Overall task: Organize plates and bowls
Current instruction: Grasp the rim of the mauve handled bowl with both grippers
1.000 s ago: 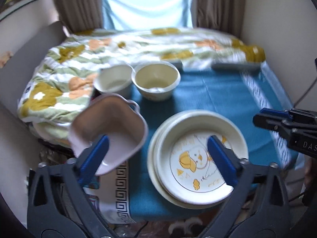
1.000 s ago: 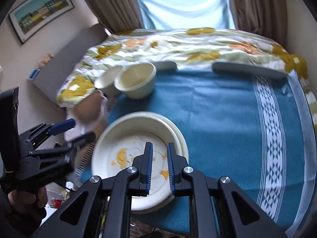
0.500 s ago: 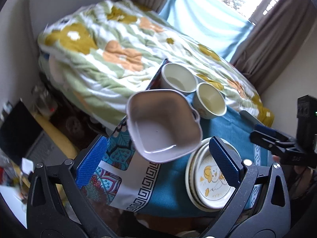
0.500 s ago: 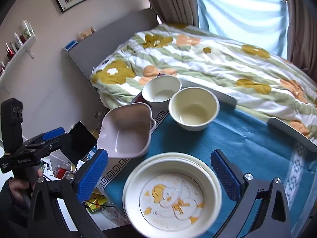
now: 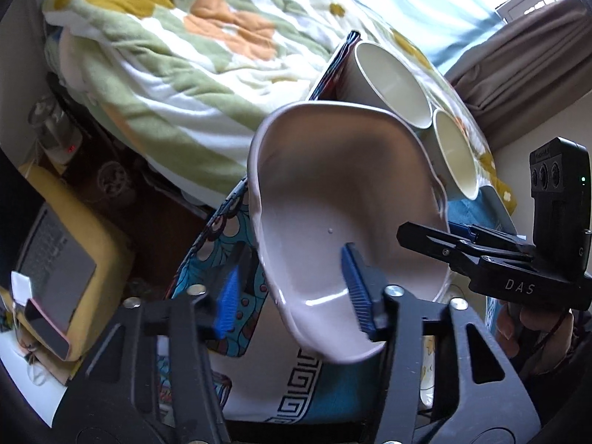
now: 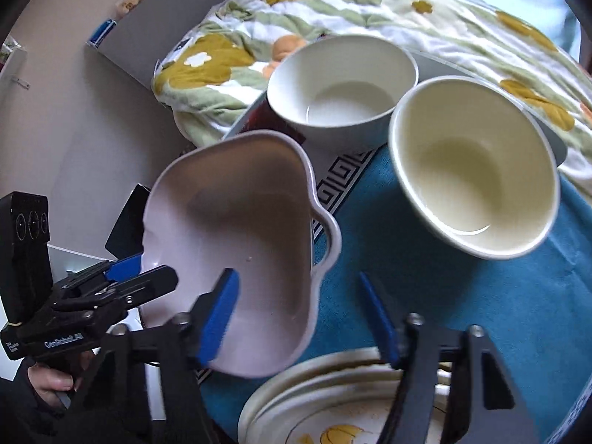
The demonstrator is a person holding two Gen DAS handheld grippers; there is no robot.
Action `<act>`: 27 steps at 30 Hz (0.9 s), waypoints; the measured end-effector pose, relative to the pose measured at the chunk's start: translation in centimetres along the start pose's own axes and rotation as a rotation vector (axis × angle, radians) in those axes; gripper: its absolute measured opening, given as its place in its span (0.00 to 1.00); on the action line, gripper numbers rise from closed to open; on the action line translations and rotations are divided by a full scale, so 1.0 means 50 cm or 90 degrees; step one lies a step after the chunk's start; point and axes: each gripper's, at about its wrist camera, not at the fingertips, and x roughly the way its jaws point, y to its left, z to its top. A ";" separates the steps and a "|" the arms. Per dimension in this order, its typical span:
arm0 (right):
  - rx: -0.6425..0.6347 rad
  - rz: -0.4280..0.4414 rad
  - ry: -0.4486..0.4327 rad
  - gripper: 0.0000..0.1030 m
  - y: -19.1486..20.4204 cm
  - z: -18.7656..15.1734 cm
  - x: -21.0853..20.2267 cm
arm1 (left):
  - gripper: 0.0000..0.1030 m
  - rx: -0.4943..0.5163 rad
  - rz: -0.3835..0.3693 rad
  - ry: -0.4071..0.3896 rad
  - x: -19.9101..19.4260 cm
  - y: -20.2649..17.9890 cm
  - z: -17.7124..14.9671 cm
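A pale pink square bowl with handles (image 5: 333, 199) (image 6: 244, 244) sits tilted at the table's left edge. My left gripper (image 5: 292, 296) is open and straddles its near rim, one blue pad outside, one inside. My right gripper (image 6: 299, 314) is open and straddles the bowl's right wall. A white bowl (image 6: 344, 85) (image 5: 388, 81) and a cream bowl (image 6: 473, 170) (image 5: 455, 155) stand behind it. A stack of plates with a yellow cartoon print (image 6: 333, 407) lies under the right gripper.
The table carries a blue cloth (image 6: 462, 296) with a Greek-key border (image 5: 299, 381). A flowered quilt (image 5: 177, 55) covers the bed behind. A laptop on a yellow cushion (image 5: 55, 262) lies on the floor at left.
Both grippers moved in close to the pink bowl and narrowed, each now straddling a wall of it. The bowl looks more tilted than before.
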 end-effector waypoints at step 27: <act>0.049 -0.009 -0.177 0.12 -0.084 -0.162 -0.315 | 0.14 0.185 0.036 -0.103 -0.166 -0.358 -0.072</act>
